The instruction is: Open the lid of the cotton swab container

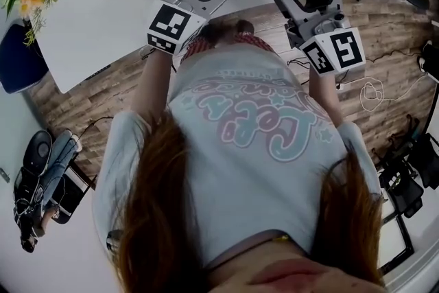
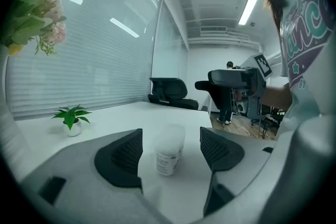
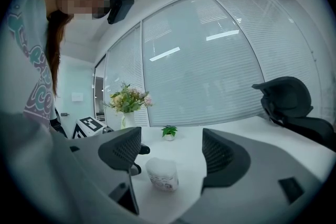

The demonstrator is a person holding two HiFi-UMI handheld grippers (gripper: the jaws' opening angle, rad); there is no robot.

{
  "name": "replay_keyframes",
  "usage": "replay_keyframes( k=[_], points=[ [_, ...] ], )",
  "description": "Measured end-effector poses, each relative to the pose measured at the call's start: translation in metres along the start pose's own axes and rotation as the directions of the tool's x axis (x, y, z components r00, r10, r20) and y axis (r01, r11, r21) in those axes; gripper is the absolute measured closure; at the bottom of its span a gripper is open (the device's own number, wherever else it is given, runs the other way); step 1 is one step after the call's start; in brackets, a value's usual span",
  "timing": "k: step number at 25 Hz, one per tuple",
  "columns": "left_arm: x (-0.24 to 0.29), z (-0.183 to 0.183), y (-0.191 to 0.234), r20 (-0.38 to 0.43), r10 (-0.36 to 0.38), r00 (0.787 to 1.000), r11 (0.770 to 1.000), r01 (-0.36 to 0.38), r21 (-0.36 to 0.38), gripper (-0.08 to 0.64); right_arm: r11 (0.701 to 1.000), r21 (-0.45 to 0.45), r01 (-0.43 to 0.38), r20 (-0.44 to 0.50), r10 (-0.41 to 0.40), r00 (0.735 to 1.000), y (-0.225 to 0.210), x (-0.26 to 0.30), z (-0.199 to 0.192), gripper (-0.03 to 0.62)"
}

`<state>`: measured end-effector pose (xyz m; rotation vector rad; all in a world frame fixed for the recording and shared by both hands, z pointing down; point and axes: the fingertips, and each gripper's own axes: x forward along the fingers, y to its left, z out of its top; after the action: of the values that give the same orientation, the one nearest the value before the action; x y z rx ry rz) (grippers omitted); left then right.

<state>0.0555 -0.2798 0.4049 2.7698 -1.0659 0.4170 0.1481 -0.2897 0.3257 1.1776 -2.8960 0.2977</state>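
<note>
Black ribbed pads (image 2: 122, 155) against smooth pale plastic: that's our main worry. The cotton swab container (image 2: 169, 150) looks light, so a one-sided nudge from either jaw would prob. tip or skid it. A clamp set too high would pin the lid (image 2: 173, 130) shut. Pulling the lid w/o a firm hold below would just lift the whole tub.

The left gripper (image 2: 170, 148) has its jaws spread wide, nothing pinched. The right gripper (image 3: 173, 153) is the same, spread & empty. In each gripper view the container shows in the gap and touches neither pad. Both tongs are lined up on it but short of contact; how far short we can't tell.

It stands upright on the white table (image 2: 105, 118), lid on. A small potted plant (image 2: 71, 118) sits well apart, no hazard.
</note>
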Motion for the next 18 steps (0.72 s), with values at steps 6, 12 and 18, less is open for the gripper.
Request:
replay_keyframes(
  k=[6, 12, 18],
  points=[
    [0.01, -0.016, 0.003, -0.039, -0.004, 0.999, 1.0, 0.005, 0.017, 0.238, 1.0, 0.006, -0.004, -0.011, 0.004, 1.0, -0.001, 0.002, -0.004, 0.235],
    [0.023, -0.027, 0.001, -0.076, -0.015, 0.997, 0.999, 0.019, 0.043, 0.238, 1.0, -0.001, -0.009, -0.024, 0.009, 1.0, 0.0, 0.002, -0.006, 0.235],
    [0.033, -0.033, 0.002, -0.106, -0.026, 0.994, 0.997, 0.033, 0.068, 0.238, 1.0, -0.006, -0.001, -0.027, 0.001, 1.0, -0.001, 0.0, -0.006, 0.235]
  ],
)
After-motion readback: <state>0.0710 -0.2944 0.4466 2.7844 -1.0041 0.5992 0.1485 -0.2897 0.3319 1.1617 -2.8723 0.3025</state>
